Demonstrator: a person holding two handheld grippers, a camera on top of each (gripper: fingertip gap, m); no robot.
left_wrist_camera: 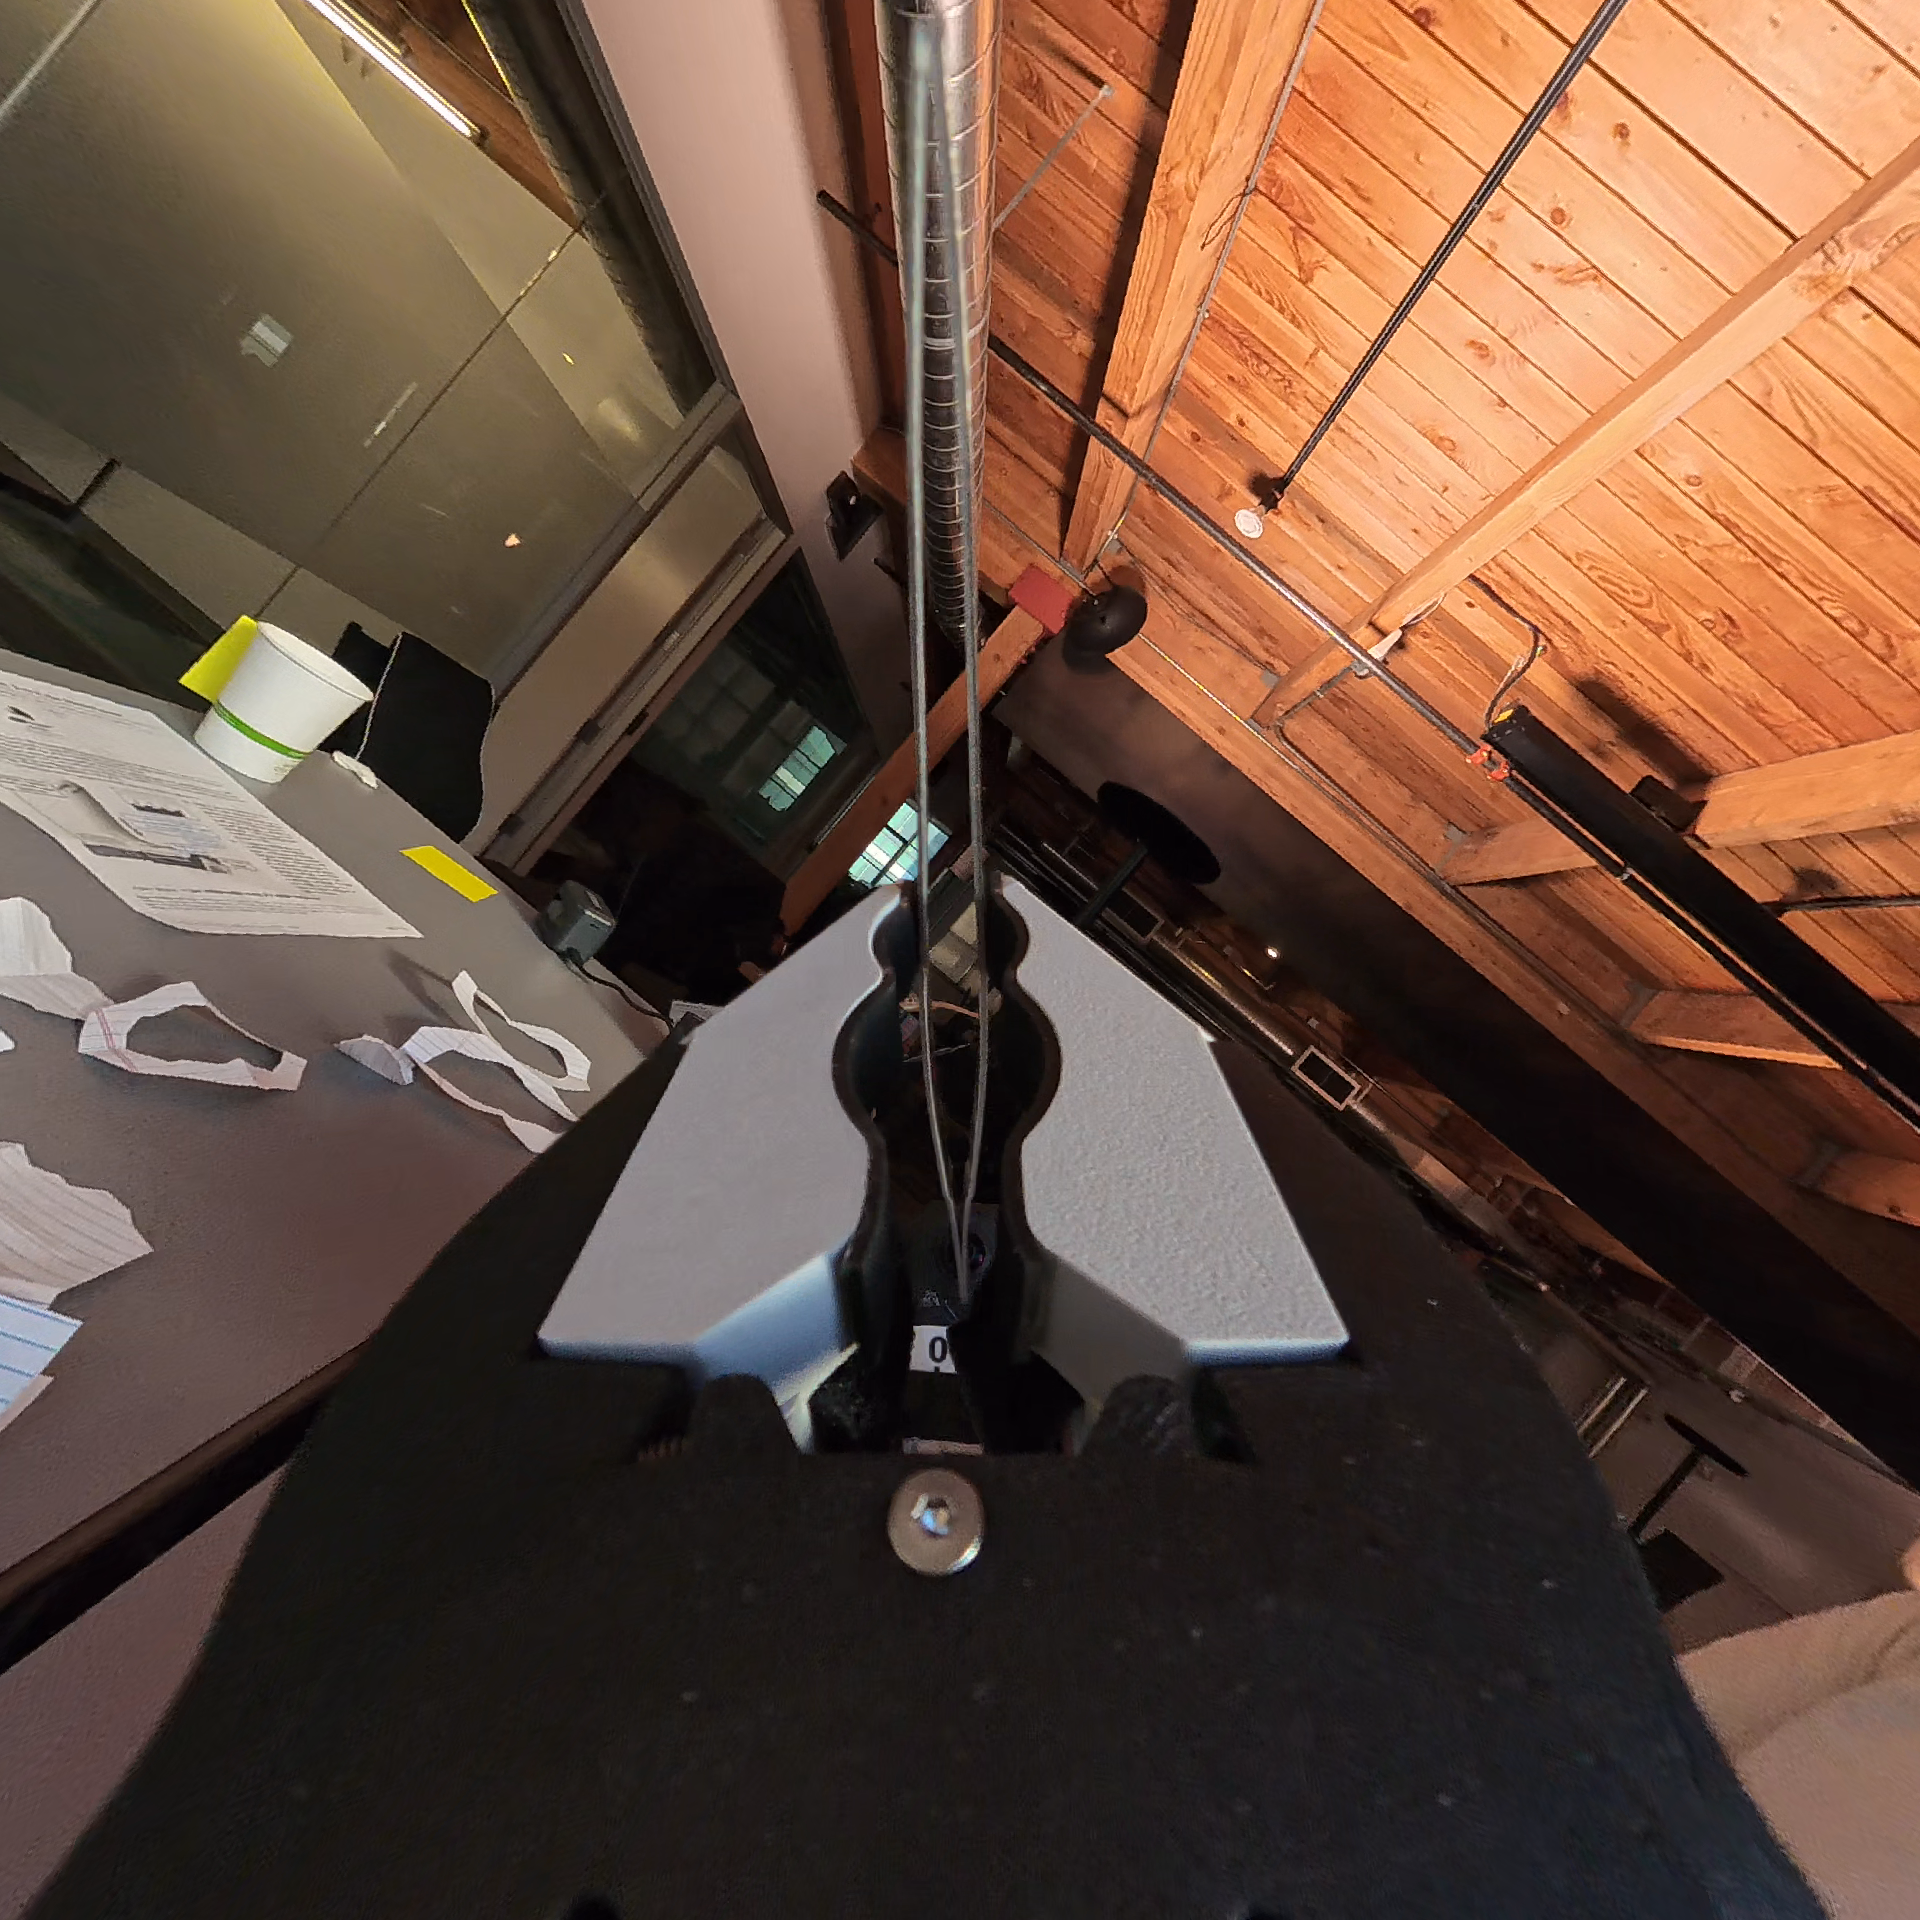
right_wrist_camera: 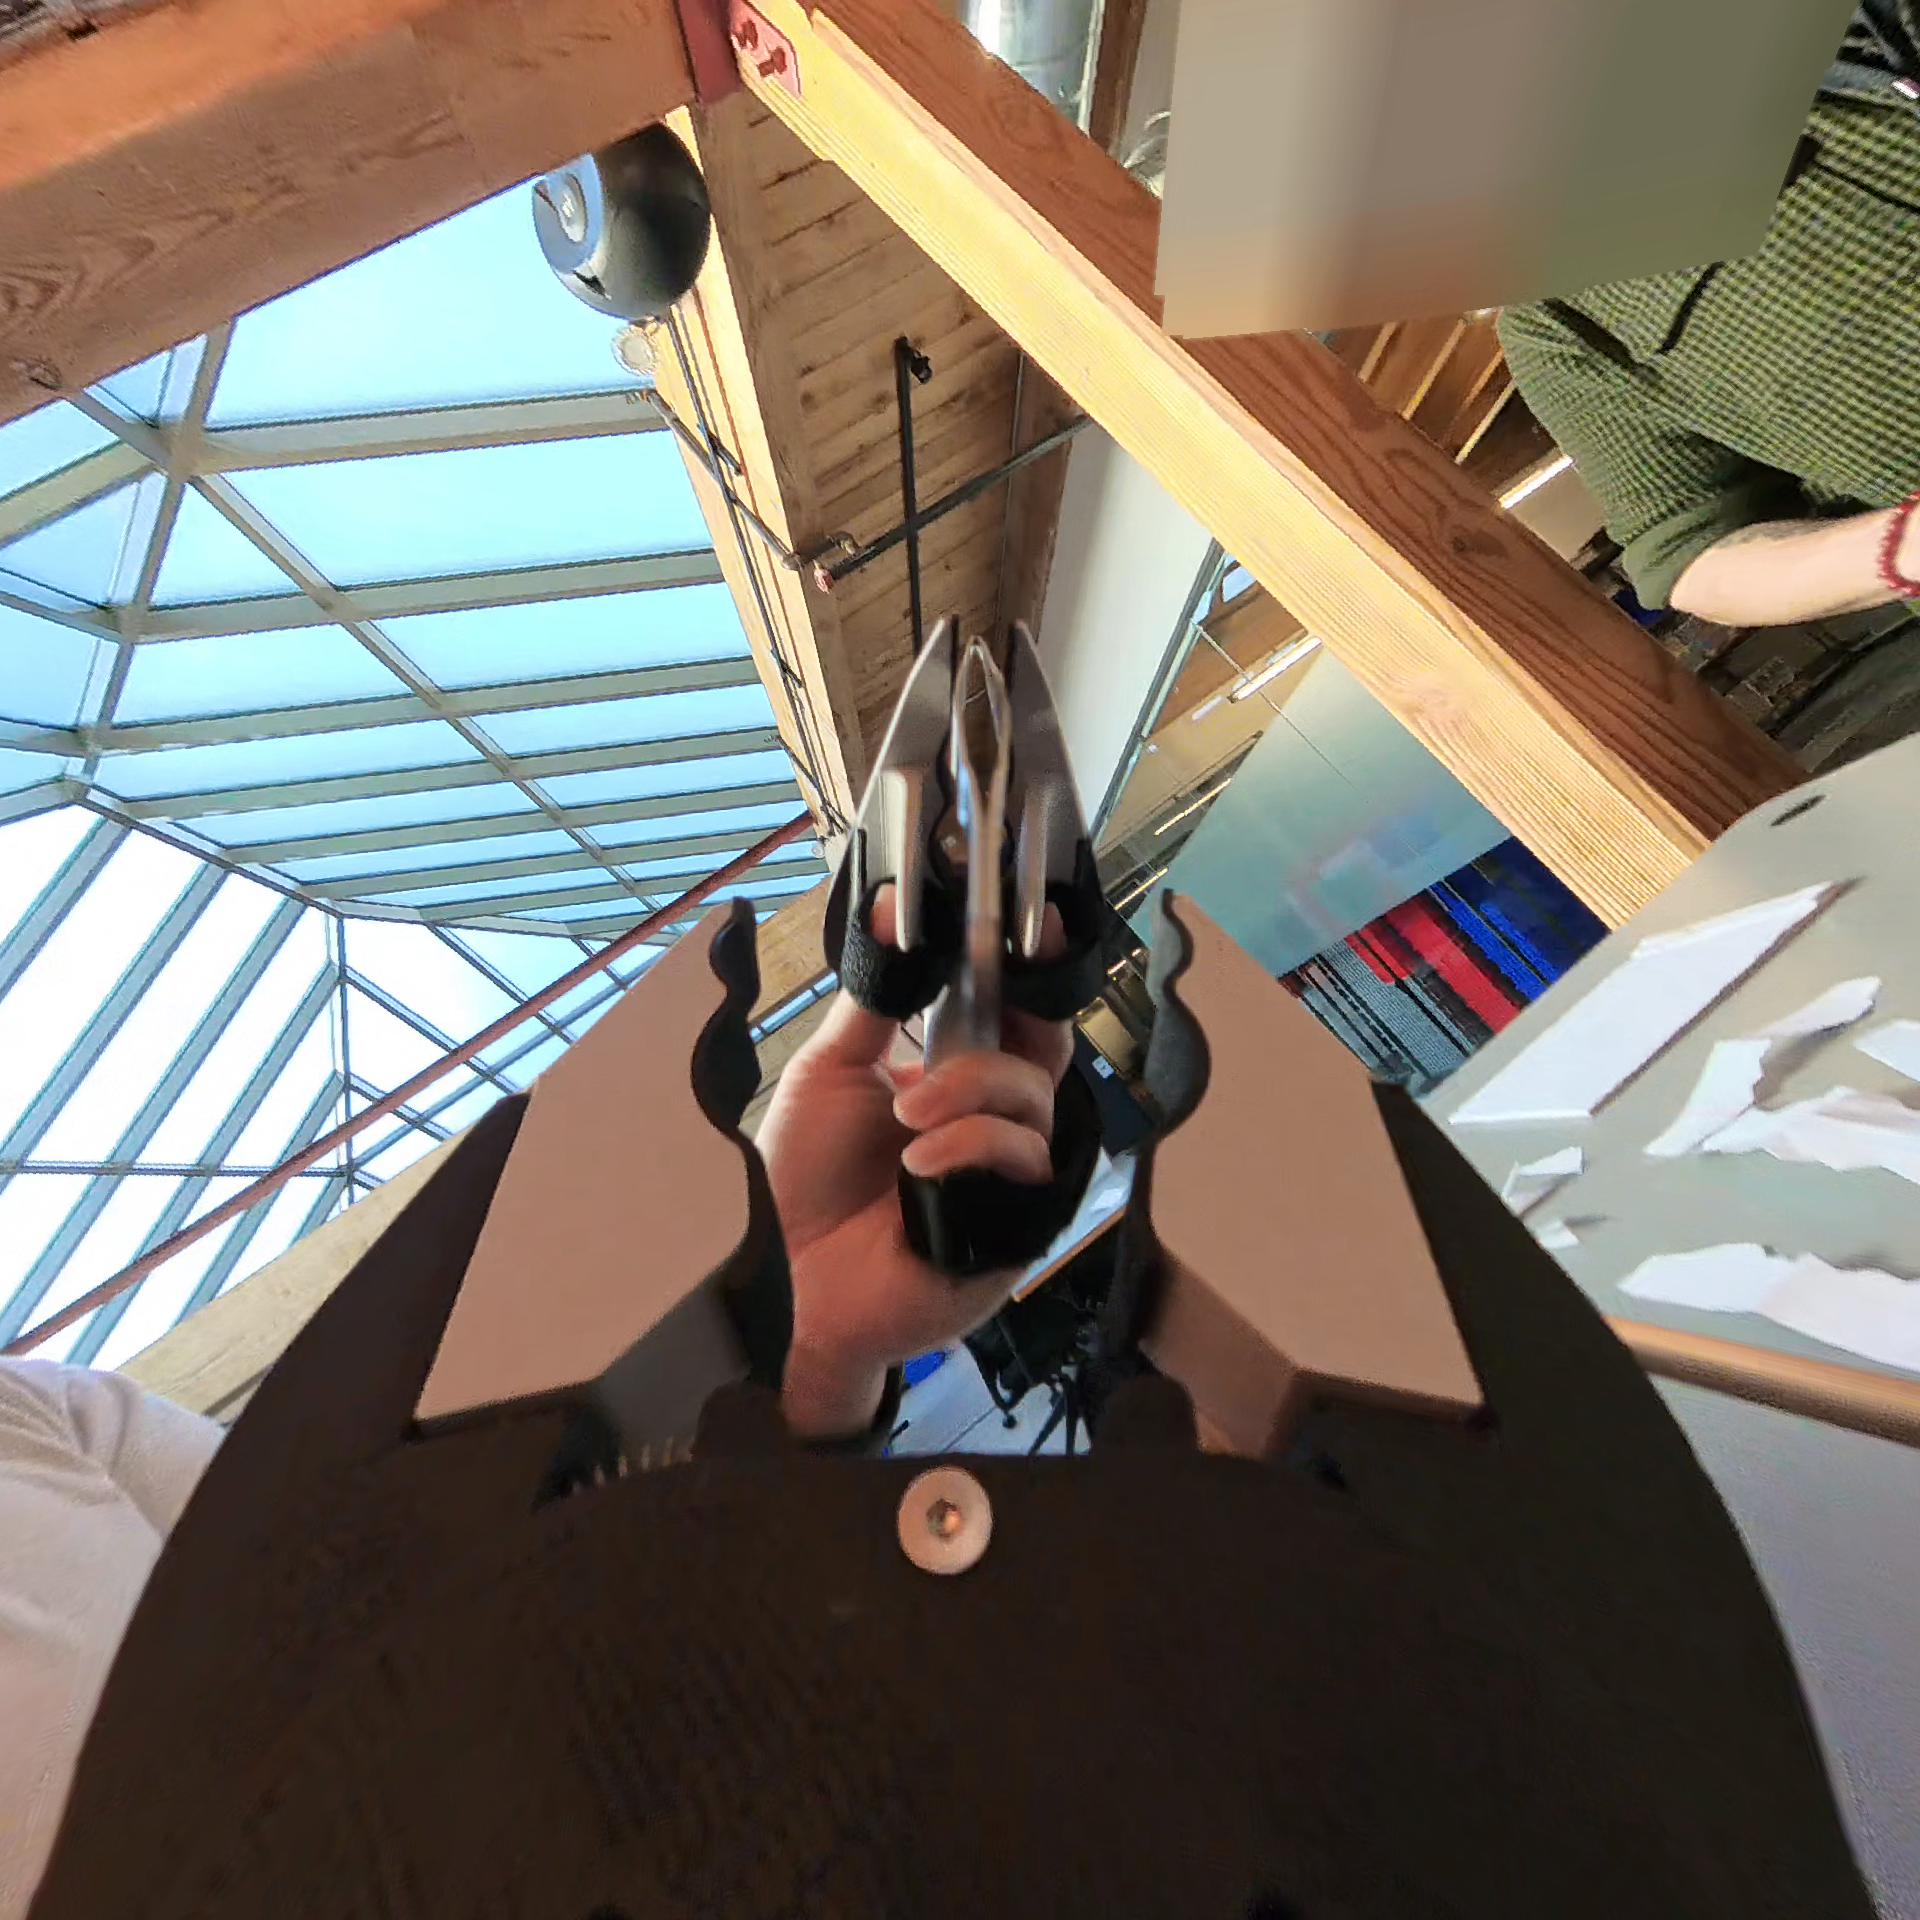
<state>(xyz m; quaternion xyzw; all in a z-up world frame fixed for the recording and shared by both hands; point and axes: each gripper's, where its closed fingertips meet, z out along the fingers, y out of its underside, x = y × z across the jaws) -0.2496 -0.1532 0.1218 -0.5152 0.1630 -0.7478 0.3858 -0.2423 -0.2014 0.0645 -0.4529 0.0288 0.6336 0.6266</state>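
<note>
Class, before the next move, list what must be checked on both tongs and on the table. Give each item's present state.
1. The right tongs open: ok, jaws stand wide apart.
2. The right tongs empty: ok, nothing gripped; a hand shows farther off.
3. The left tongs gripping the thin metal loop: cannot tell; it runs between near-closed jaws.
4. The torn paper scraps lying on the grey table: ok.
5. The paper cup upright, away from the tongs: ok.

A plank ceiling (left_wrist_camera: 1558, 312) on wooden beams (right_wrist_camera: 1299, 436) carries a silver duct (left_wrist_camera: 940, 312). A glazed skylight (right_wrist_camera: 364, 623) shows blue sky, and frosted glass partitions (left_wrist_camera: 364, 364) stand behind the grey desk (left_wrist_camera: 260, 1195).
</note>
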